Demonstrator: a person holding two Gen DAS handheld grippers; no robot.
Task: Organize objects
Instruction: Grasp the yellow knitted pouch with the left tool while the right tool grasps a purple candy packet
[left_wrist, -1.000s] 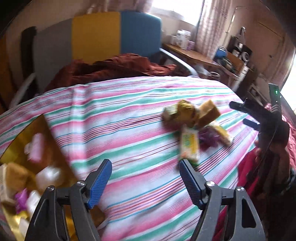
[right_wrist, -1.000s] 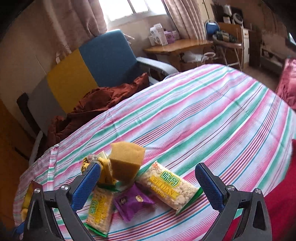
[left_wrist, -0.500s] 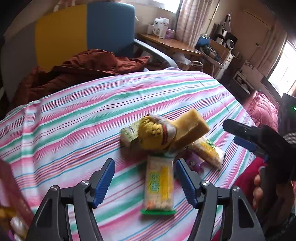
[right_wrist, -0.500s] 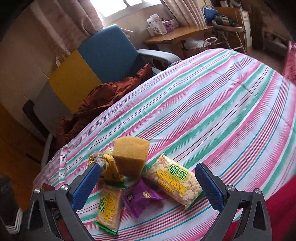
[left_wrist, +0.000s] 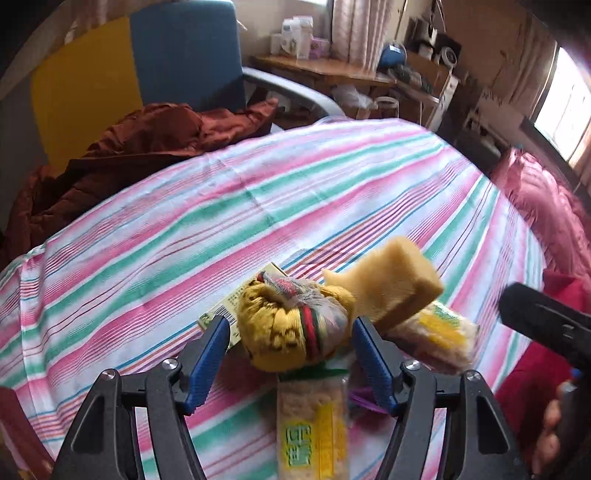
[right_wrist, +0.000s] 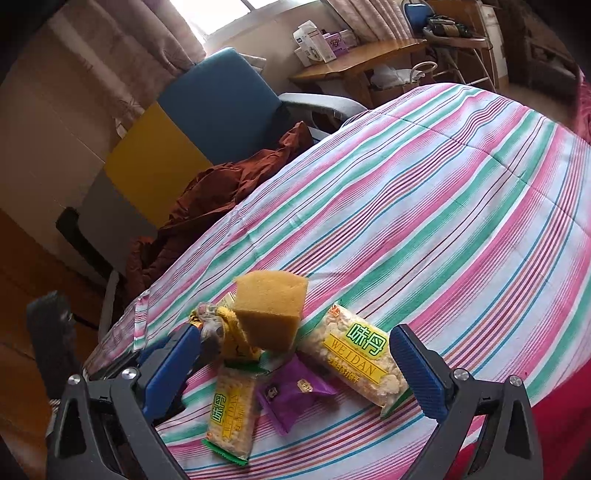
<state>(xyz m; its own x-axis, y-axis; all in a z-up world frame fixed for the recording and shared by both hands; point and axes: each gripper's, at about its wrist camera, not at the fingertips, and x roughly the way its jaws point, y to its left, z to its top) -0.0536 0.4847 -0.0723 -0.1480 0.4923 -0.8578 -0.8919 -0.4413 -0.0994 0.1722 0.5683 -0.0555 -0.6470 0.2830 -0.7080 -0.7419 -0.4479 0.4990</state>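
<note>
Left gripper (left_wrist: 288, 338): spread wide around yellow knitted bundle (left_wrist: 291, 325), pads not visibly touching it. Right gripper (right_wrist: 295, 365): wide open, empty, above purple packet (right_wrist: 295, 397). Just beyond, sponge block (right_wrist: 271, 308) leaning against bundle; all on striped bedcover (right_wrist: 424, 206).

A yellow knitted bundle (left_wrist: 291, 325) with red and green stripes sits at the centre of the pile, a small box (left_wrist: 236, 306) tucked under it at 10 o'clock. A tan sponge block (right_wrist: 271, 308) leans tilted against it at 2 o'clock. Two clear snack packs with yellow-green labels lie flat, one (right_wrist: 231, 415) at 6 o'clock, the other (right_wrist: 356, 354) at 4 o'clock, with a purple wrapper (right_wrist: 295, 393) between them.
</note>
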